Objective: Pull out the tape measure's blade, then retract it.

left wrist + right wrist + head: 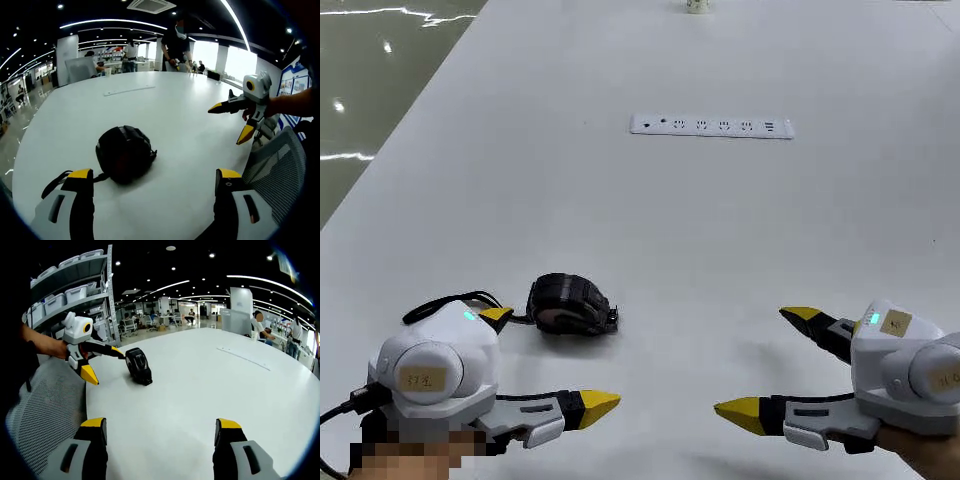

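Head view first: tape measure [570, 305] sits on the white desk [720, 230], lower left of the frame, black case lying on its side. Left tool [552, 358] hangs just below and beside it, yellow-tipped jaws spread wide, upper tip close to the case's left end but not gripping it. A black strap [440, 303] loops away from the case behind that tool. Right tool [757, 362] is over at lower right, well apart from the tape measure, jaws also wide apart and holding nothing. Up the frame, a white power strip [712, 126] lies flat on the desk.

Over to the left gripper view: left tool [154, 175] rises from the bottom, jaws parted, and the tape measure [124, 152] sits between and just ahead of the two tips, closer to the left one. Right tool [227, 126] comes in at right of frame, splayed open above the desk edge. Power strip [129, 90] shows further back, and a grey mesh chair [280, 170] at lower right.

Right gripper view now: right tool [160, 422] has its jaws apart over bare desk. Tape measure [138, 366] stands left of centre, near the desk's edge, with the left tool [107, 369] just beside it, open, one tip almost at the case. Shelving [75, 285] fills the upper left.
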Motion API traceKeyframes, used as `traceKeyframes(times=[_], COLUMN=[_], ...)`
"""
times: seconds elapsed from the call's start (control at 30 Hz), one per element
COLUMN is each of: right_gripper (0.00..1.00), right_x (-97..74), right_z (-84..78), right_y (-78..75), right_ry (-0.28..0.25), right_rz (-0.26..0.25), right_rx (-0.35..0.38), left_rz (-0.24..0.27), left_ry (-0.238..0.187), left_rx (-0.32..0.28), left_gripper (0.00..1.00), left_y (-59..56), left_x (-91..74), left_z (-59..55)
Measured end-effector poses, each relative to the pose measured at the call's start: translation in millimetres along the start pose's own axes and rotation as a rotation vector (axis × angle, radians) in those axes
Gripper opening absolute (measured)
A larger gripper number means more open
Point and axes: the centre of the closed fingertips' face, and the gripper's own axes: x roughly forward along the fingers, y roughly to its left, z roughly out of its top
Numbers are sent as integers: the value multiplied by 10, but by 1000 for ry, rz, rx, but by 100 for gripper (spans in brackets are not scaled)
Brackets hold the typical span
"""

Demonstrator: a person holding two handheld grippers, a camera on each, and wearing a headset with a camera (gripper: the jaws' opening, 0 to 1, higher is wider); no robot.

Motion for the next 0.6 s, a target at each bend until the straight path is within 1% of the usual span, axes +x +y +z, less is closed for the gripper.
traceKeyframes(times=[0.2,0.3,0.37,0.53,0.6], right_gripper=[94,97,99,99,99], right_x=[-52,-69,-76,-97,-104], right_z=[-38,-46,-49,-64,-70], right_y=[11,17,18,39,53], right_ry=[-11,-17,-22,-27,-28], right_rz=[-17,-27,-33,-40,-40], right_rx=[11,18,26,34,35], left_rz=[-1,1,-7,-15,-10], left_ry=[-9,-7,-5,-15,-23], left_rx=[6,15,11,15,23], left_gripper=[99,99,99,99,99], left_y=[-1,4,-10,-20,-18], left_x=[-40,-52,-61,-80,-91], left_z=[-14,-31,-44,-47,-40])
